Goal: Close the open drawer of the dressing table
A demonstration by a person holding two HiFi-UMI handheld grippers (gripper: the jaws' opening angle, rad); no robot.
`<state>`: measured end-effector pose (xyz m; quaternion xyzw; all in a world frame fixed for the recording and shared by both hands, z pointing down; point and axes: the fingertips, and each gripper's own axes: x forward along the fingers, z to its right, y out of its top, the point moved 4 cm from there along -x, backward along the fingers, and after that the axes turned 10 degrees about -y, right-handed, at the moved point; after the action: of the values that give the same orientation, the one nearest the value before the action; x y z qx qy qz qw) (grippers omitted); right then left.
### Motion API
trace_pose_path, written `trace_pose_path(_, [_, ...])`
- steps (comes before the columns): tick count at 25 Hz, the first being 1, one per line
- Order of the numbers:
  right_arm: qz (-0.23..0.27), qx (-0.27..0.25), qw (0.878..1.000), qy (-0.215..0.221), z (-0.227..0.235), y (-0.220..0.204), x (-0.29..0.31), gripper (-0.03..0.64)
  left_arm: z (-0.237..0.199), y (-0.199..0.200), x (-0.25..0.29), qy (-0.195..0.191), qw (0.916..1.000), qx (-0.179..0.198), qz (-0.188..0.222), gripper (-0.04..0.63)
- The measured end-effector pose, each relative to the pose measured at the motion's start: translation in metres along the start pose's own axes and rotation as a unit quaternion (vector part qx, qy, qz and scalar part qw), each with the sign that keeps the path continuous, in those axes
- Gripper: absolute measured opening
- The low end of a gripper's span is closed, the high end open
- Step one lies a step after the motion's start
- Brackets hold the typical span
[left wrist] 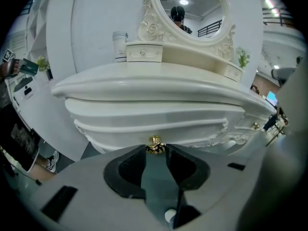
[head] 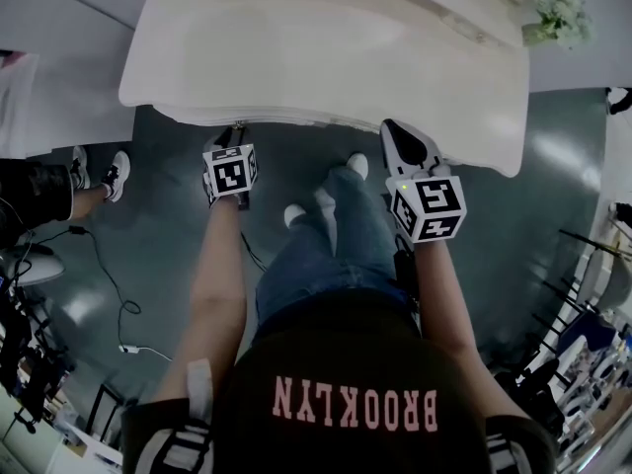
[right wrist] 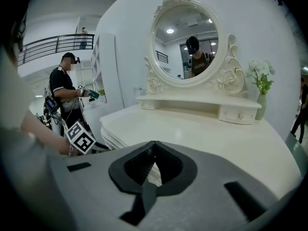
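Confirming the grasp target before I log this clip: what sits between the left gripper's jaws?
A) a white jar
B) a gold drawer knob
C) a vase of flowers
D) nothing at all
B: in the left gripper view, the left gripper has its jaws either side of the gold knob on the front of the dressing table, with their tips against it.

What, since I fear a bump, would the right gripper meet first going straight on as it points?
Most likely the glossy cream-white dressing table top: the right gripper, jaws together, points slightly down over its front edge. Depth is unclear.
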<state>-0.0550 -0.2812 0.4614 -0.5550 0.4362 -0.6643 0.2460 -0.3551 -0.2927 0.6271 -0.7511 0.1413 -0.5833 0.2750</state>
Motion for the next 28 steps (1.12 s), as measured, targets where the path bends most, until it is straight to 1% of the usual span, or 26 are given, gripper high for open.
trace_pose_path(9, [-0.006,-0.009,1.000,0.012,0.007,0.001,0.005,-0.003,-0.001,0.017,0.012,0.005,1.0000,0.000,0.004,0.123])
trace_pose_path(13, [-0.011,-0.013,1.000,0.010,0.012,-0.001,0.004,-0.003,-0.002,0.024,0.019,0.002,1.0000,0.002,0.001,0.124])
trace_pose_path(19, [-0.015,-0.016,1.000,0.004,0.016,-0.005,-0.006,-0.003,-0.005,0.029,0.026,0.000,0.9998,0.004,-0.021,0.122])
trace_pose_path(24, [-0.017,-0.014,1.000,-0.001,0.014,-0.009,-0.017,-0.003,-0.005,0.029,0.021,0.004,0.9999,0.002,-0.012,0.123])
trace_pose_path(25, [-0.016,-0.013,1.000,-0.002,0.014,-0.009,-0.018,-0.003,-0.005,0.029,0.021,0.004,0.9999,-0.002,-0.010,0.126])
trace_pose_path(28, [-0.009,-0.010,1.000,-0.004,0.012,-0.009,-0.020,-0.003,-0.006,0.028,0.023,-0.002,0.9998,-0.019,0.002,0.171])
